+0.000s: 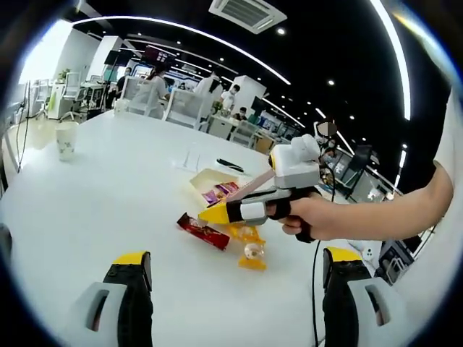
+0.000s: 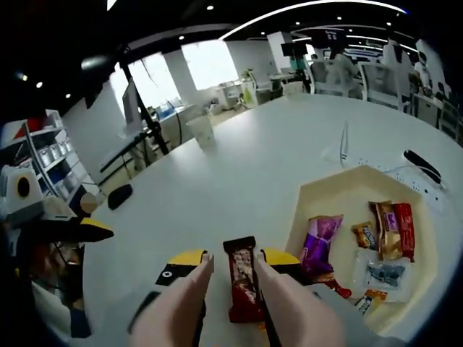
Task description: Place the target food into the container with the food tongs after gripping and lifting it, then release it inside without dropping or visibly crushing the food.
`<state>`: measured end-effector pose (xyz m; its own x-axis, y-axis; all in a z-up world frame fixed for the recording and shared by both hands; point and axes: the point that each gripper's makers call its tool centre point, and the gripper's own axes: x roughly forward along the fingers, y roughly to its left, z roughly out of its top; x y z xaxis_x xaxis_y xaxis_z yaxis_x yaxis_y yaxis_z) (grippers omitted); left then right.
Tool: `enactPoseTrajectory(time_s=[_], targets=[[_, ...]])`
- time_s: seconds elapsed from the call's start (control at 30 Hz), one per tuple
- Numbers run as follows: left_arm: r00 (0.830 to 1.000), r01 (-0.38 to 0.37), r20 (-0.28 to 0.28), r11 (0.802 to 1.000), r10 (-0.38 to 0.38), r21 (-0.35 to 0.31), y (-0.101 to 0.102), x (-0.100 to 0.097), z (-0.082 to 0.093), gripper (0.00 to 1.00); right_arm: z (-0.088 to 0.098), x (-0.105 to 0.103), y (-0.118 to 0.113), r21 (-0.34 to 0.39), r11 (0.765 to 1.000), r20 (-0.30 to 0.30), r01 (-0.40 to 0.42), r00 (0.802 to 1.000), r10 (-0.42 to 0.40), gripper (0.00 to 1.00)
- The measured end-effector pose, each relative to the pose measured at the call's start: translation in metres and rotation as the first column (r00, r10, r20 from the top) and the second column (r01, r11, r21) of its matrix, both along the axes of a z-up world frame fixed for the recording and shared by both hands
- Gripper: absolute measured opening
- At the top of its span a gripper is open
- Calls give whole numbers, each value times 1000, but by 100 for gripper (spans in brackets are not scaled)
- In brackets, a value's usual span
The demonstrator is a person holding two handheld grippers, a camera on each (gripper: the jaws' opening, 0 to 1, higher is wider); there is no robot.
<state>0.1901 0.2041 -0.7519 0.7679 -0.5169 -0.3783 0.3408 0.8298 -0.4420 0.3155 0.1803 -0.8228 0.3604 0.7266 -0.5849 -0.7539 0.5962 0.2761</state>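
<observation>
On the white table (image 1: 94,210), the red bar (image 2: 243,280) lies between the pink tong arms (image 2: 278,303) held in the right gripper (image 2: 233,262); whether the tongs press the bar cannot be told. The bar sits just beside the tray (image 2: 340,191), which holds several wrapped snacks (image 2: 320,241). The left gripper (image 1: 239,271) hovers with jaws spread wide, empty. A paper cup (image 1: 66,139) stands far off.

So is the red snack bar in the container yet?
Not yet. The red snack bar sits between the tongs, left of the container, over the table.
</observation>
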Motion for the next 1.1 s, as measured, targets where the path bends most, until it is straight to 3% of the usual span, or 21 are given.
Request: enactPoseTrajectory(time_s=[0.1,0.17,0.43,0.73,1.03,1.1], targets=[[1000,-1,1,1000,1,2,1,1,-1,99,-5,-4,3,-16,1000,-7,-19,1000,19,28],[1000,-1,-3,1000,1,2,1,1,-2,99,-8,-4,2,-64,997,29,-41,999,43,28],[1000,16,-9,1000,-16,-3,-4,-3,-4,99,-12,-5,6,-71,997,36,-34,999,37,28],[1000,14,-14,1000,-14,-6,-4,-8,-4,99,-15,-5,7,-174,983,151,-61,985,88,29],[1000,-2,-14,1000,2,-20,-3,-11,-1,97,-21,-8,9,-172,982,141,-77,985,102,29],[1000,2,-21,1000,-2,-22,-3,-12,-1,96,-26,-9,7,-176,982,111,-70,990,90,29]])
